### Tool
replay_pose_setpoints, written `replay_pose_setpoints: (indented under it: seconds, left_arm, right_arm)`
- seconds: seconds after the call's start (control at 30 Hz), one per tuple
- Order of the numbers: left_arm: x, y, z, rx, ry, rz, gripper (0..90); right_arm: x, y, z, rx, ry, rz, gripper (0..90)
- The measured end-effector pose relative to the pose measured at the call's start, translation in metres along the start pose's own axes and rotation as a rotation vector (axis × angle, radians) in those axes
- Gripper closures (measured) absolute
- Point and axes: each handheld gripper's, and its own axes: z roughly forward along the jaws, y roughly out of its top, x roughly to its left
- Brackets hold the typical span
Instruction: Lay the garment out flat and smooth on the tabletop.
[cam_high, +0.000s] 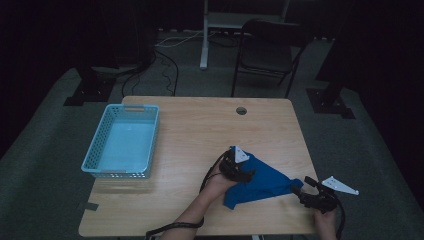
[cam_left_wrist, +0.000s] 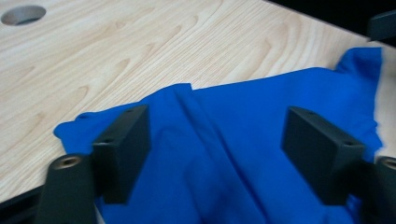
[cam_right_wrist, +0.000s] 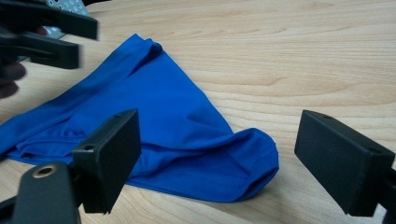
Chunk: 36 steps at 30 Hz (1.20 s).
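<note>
The blue cloth (cam_high: 260, 182) lies flat on the wooden table (cam_high: 200, 130), folded to a rough triangle. Its long axis runs between the two claws, and one narrow corner points to the right gripper (cam_high: 304, 194). The left gripper (cam_high: 239, 170) hangs over the opposite end, jaws apart and pressing nothing. The right gripper's jaws stand wide, with the cloth corner just before them.

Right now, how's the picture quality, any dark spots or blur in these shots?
High view: dim, the room around the table almost black, the basket and cloth still readable. Left gripper view: bright, cloth slightly soft. Right gripper view: well lit, with the other gripper blurred at top left.
</note>
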Motion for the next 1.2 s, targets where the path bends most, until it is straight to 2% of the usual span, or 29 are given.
replay_pose_setpoints:
  seconds: [0.1, 0.2, 0.27, 0.43, 0.53, 0.67, 0.77, 0.87, 0.9, 0.93, 1.0, 1.03, 1.13, 1.2]
  left_arm:
    - [0.000, 0.000, 0.014, 0.041, 0.032, -0.022, 25.5]
    - [-0.002, -0.001, 0.023, 0.059, 0.043, -0.037, 25.9]
    - [-0.003, -0.002, 0.028, 0.075, 0.053, -0.030, 33.2]
    - [-0.004, -0.005, 0.037, 0.110, 0.076, -0.046, 38.9]
    - [-0.002, -0.004, 0.036, 0.109, 0.090, -0.068, 45.4]
    - [-0.002, -0.004, 0.034, 0.099, 0.110, -0.065, 56.5]
    - [0.000, -0.004, 0.030, 0.092, 0.128, -0.068, 69.5]
    - [0.002, -0.003, 0.026, 0.086, 0.127, -0.064, 82.5]
    - [0.002, -0.003, 0.026, 0.086, 0.127, -0.064, 84.0]
    - [0.004, -0.003, 0.022, 0.077, 0.108, -0.064, 86.2]
    - [0.004, -0.003, 0.020, 0.075, 0.111, -0.061, 86.3]
    - [0.006, -0.002, 0.017, 0.071, 0.093, -0.070, 86.3]
    - [0.009, -0.001, 0.010, 0.059, 0.085, -0.073, 87.0]
    - [0.013, 0.000, 0.003, 0.038, 0.079, -0.097, 87.0]
  right_arm:
    - [0.000, 0.000, 0.000, -0.001, 0.004, -0.002, 14.0]
    - [0.000, 0.000, 0.000, 0.000, 0.004, -0.005, 14.1]
    - [0.000, 0.000, 0.000, 0.001, 0.004, -0.005, 14.1]
    - [0.000, 0.000, 0.000, 0.004, 0.005, -0.002, 14.1]
    - [0.000, 0.000, 0.001, 0.006, 0.007, -0.001, 14.1]
    - [0.000, 0.000, 0.001, 0.009, 0.008, -0.001, 14.2]
    - [0.000, 0.000, 0.001, 0.009, 0.009, 0.000, 14.2]
    - [0.000, 0.001, 0.002, 0.014, 0.008, -0.003, 14.2]
    - [0.000, 0.001, 0.002, 0.014, 0.007, -0.006, 14.2]
    - [0.000, 0.001, 0.002, 0.015, 0.007, -0.006, 14.2]
    - [0.000, 0.001, 0.002, 0.016, 0.008, -0.007, 14.2]
    - [0.000, 0.001, 0.002, 0.017, 0.009, -0.007, 14.2]
    - [0.000, 0.001, 0.002, 0.019, 0.007, -0.004, 14.2]
    - [0.000, 0.001, 0.002, 0.019, 0.007, -0.005, 14.2]
